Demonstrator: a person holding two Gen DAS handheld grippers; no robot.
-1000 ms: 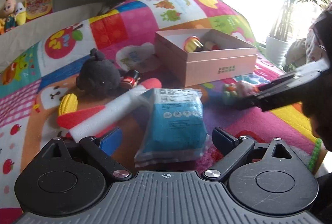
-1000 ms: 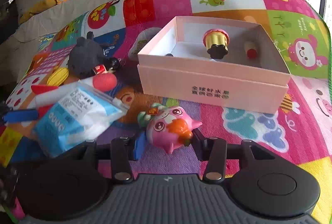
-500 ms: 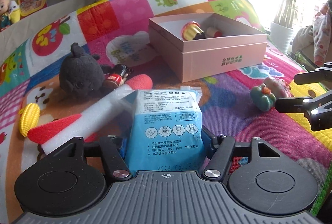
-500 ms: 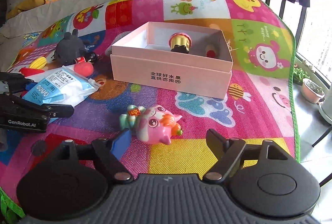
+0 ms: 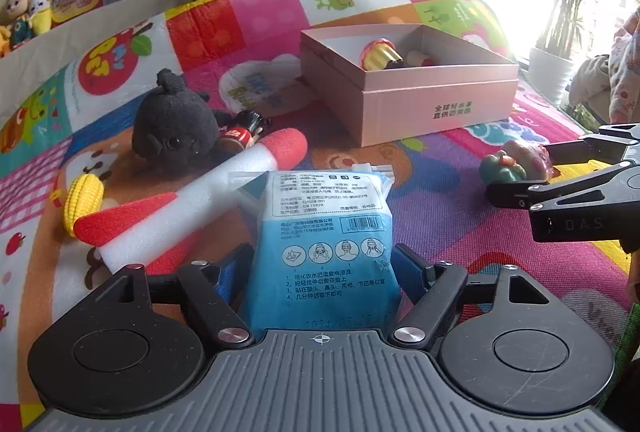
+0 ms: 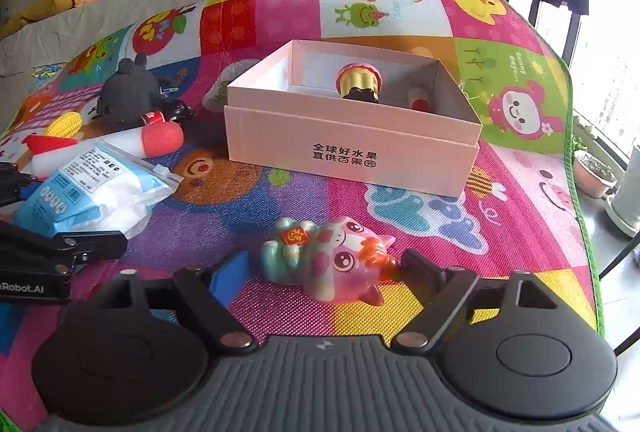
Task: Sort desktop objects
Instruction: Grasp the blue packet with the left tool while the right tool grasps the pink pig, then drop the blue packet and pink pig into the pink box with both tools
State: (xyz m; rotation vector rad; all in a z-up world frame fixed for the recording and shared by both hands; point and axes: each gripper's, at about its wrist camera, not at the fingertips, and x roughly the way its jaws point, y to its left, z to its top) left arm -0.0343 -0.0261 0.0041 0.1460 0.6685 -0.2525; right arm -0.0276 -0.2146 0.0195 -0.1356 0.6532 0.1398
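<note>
On the patchwork play mat [image 6: 520,191], the pink box [image 6: 352,151] bore four-character lines of Chinese print. The left hand-held gripper [image 5: 320,268], jaws just reopening, flanked the blue packet [image 5: 326,232]; pad contact was hidden. The right hand-held gripper [image 6: 324,268], just narrowing, straddled the pink cat figurine [image 6: 340,260], left pad clear. "Robot.AI" was cut off.

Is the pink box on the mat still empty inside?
No, the pink box already holds a yellow cupcake toy and a small red-tipped object, as the right wrist view shows.
</note>
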